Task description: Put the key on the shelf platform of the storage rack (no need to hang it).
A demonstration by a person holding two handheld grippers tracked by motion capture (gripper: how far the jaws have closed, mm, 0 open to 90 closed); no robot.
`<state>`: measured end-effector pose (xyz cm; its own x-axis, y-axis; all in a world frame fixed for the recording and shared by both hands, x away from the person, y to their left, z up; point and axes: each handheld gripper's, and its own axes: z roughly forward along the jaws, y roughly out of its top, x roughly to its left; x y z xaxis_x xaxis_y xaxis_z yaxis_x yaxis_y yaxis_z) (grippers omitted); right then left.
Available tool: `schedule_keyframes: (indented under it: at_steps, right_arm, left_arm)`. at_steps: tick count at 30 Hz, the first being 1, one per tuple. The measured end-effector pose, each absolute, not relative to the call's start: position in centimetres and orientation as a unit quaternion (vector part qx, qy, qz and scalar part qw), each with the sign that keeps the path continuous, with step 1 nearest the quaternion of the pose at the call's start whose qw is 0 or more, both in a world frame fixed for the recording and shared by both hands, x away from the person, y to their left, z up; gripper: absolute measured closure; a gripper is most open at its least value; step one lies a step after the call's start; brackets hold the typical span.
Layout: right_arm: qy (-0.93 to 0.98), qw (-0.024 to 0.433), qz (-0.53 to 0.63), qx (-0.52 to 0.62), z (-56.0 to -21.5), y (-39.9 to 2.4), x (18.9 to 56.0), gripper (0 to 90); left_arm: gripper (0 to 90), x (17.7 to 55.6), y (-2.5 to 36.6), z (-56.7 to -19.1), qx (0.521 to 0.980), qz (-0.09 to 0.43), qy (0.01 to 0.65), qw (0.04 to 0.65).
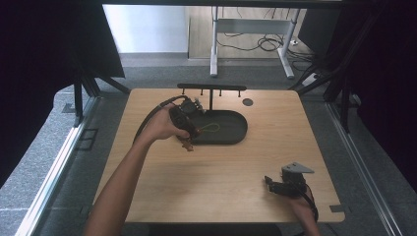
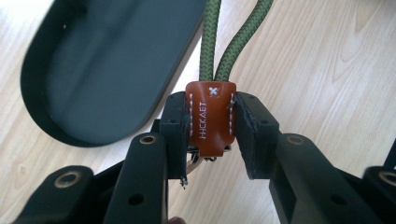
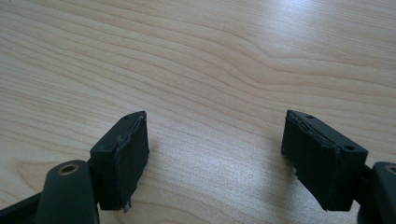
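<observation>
The left gripper [image 2: 212,126] pinches a brown leather tag [image 2: 210,122] on a green cord [image 2: 209,42], apparently at the dark tray's [image 1: 236,137] eight o'clock edge. At the worktop's [image 1: 221,172] five o'clock, the right gripper [image 3: 215,154] gapes wide, its fingers [image 3: 123,156] holding nothing.

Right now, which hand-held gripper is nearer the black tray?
Left. The left hand-held gripper sits at the black tray's left edge; the right hand-held gripper is nearer the table's near-right corner, well away.

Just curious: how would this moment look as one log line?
left gripper: shut on leather key fob | right gripper: open, idle | tray: cord loop
</observation>
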<state>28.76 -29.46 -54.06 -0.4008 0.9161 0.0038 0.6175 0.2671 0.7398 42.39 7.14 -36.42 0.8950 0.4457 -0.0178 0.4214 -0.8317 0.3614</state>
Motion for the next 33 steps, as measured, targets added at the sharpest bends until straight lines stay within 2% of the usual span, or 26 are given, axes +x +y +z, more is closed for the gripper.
schedule_keyframes:
  at_steps: [18,33]
  right_arm:
    - [0.754,0.213,0.35,0.513,-54.0,-30.0,28.7,23.9]
    - [0.736,0.237,0.37,0.516,-53.2,-30.7,28.2,25.9]
  left_arm:
    - [66.4,44.4,5.7,-34.6,0.953,0.046,0.228,0.194]
    - [66.4,46.3,3.4,-35.1,0.957,0.05,0.22,0.185]
